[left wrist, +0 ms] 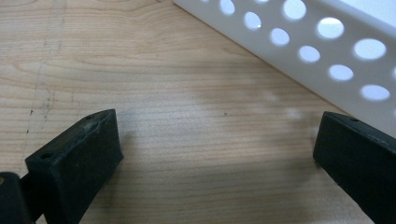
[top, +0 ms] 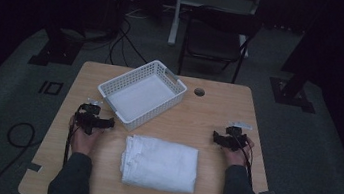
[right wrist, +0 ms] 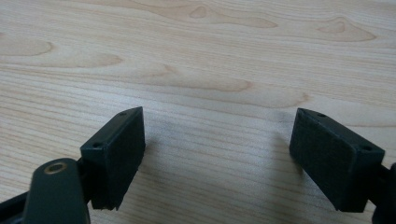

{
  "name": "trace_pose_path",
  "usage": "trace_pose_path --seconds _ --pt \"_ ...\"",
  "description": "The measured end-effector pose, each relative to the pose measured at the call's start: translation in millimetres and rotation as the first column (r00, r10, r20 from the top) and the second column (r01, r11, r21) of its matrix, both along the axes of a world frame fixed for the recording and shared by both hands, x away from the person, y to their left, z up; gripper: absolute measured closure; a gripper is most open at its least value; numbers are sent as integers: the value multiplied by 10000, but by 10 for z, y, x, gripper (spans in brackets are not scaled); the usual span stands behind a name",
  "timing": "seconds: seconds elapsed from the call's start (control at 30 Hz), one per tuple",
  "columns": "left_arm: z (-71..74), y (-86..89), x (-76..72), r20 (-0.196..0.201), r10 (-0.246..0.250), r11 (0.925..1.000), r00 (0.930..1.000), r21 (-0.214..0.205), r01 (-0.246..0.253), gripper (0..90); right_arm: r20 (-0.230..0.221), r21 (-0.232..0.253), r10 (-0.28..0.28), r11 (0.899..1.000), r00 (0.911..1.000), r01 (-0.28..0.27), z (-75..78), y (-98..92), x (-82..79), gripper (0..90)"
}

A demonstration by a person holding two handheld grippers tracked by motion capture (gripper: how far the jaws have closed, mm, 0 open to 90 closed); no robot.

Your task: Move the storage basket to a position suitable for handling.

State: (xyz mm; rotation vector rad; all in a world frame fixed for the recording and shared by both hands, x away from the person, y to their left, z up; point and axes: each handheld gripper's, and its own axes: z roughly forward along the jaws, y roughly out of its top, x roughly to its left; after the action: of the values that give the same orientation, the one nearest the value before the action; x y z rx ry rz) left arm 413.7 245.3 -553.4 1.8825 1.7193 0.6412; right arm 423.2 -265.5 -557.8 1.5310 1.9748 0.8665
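A folded white towel [top: 160, 164] is laid flat near the worktop's [top: 217, 118] front edge, its long axis running left to right, between the two hands. Both the left tongs [top: 106, 123] and right tongs [top: 216, 136] are held released, with nothing between them. A white basket [top: 141, 93] is set diagonally behind the towel. No writing can be read

Folded white towel [top: 160, 164] flat on the table's near edge — white perforated basket [top: 179, 91] (empty, angled) just beyond.

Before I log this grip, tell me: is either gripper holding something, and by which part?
Nothing is held. The left gripper and the right gripper both stand open over bare table, apart from the towel and basket.
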Motion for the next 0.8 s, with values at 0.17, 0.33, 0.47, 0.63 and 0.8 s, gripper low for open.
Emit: trace_pose_path --seconds 0.17,0.33,0.47,0.63,0.8 --pt "18 -9 2 -211 433 9991 9988 -1 -433 8 0 2 -7 10000 10000 7 0 -1 0 182" --pt "27 30 -1 -213 584 9983 9981 -6 -584 50 0 7 -39 10000 10000 39 0 -1 0 182" --pt "41 79 -33 157 781 9969 9968 -31 -781 183 -4 2 -157 9999 9999 157 0 7 -8 182" --pt "52 87 -66 102 513 9987 9986 -21 -513 204 -63 -2 -118 9999 9999 118 5 -4 -25 182" --pt "70 87 -89 184 -82 10000 9998 31 82 313 -149 -27 -121 9999 9998 121 13 -6 -35 183"
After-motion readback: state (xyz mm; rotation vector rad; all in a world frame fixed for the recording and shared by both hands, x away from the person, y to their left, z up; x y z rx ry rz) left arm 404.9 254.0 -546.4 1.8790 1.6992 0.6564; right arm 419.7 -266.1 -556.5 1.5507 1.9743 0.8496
